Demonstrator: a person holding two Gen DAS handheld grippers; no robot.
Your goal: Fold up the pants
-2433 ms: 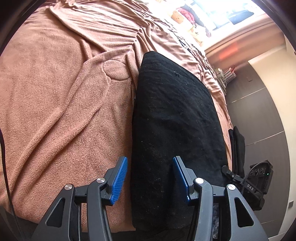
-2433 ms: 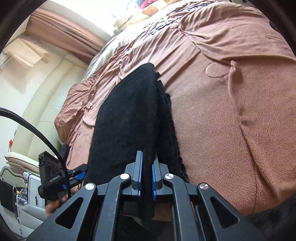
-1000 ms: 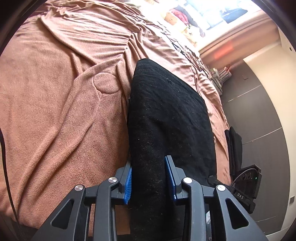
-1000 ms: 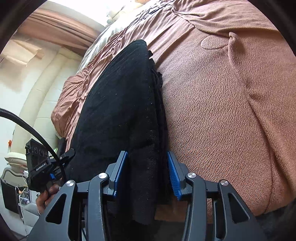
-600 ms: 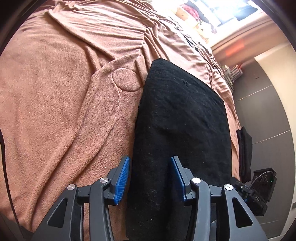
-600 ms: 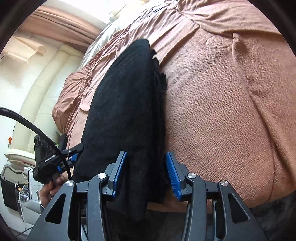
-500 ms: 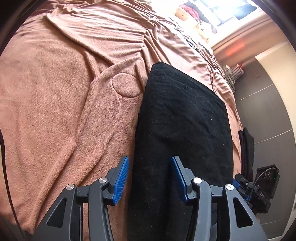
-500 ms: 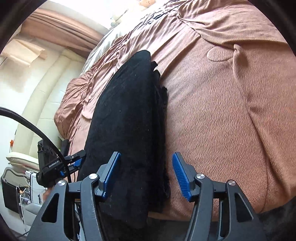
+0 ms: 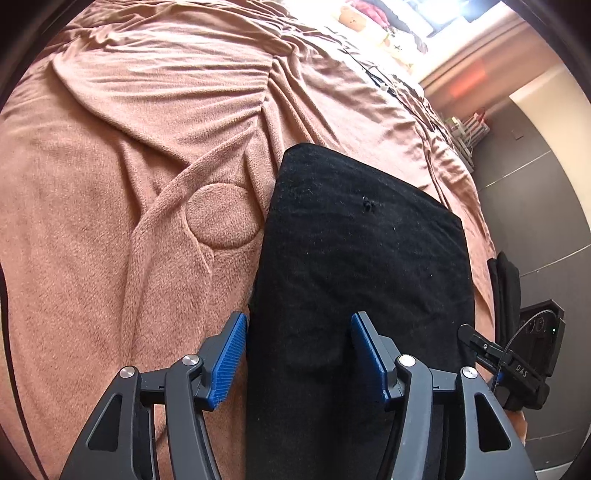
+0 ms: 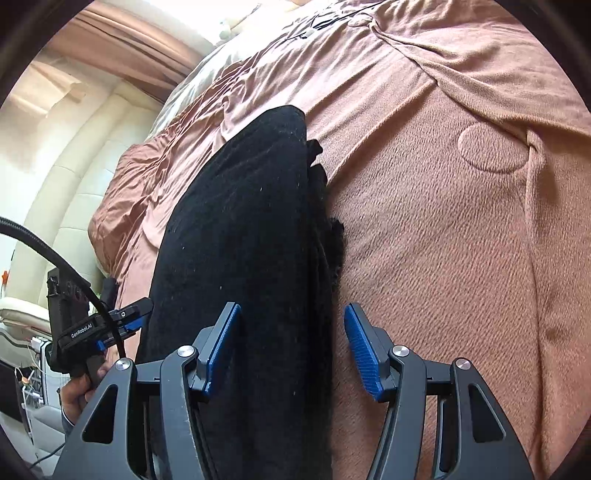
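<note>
The black pants [image 9: 362, 266] lie folded into a thick flat stack on the brown blanket [image 9: 129, 166]. My left gripper [image 9: 299, 354] is open, its blue pads on either side of the stack's near left edge, a little above it. The pants also show in the right wrist view [image 10: 243, 240], with layered edges on their right side. My right gripper [image 10: 291, 347] is open over the stack's near right edge. Each gripper shows in the other's view: the right one [image 9: 517, 365] and the left one [image 10: 107, 325].
The blanket [image 10: 461, 221] covers the whole bed and has folds and a round raised patch [image 9: 221, 216]. A dark wall [image 9: 546, 206] stands at the right of the bed. A cream padded headboard [image 10: 66, 184] is at the left. Clutter sits by the window [image 9: 388, 22].
Both grippers let go of the pants and opened wide. The stack now rests flat on the blanket, and both grippers have drawn back a little from it.
</note>
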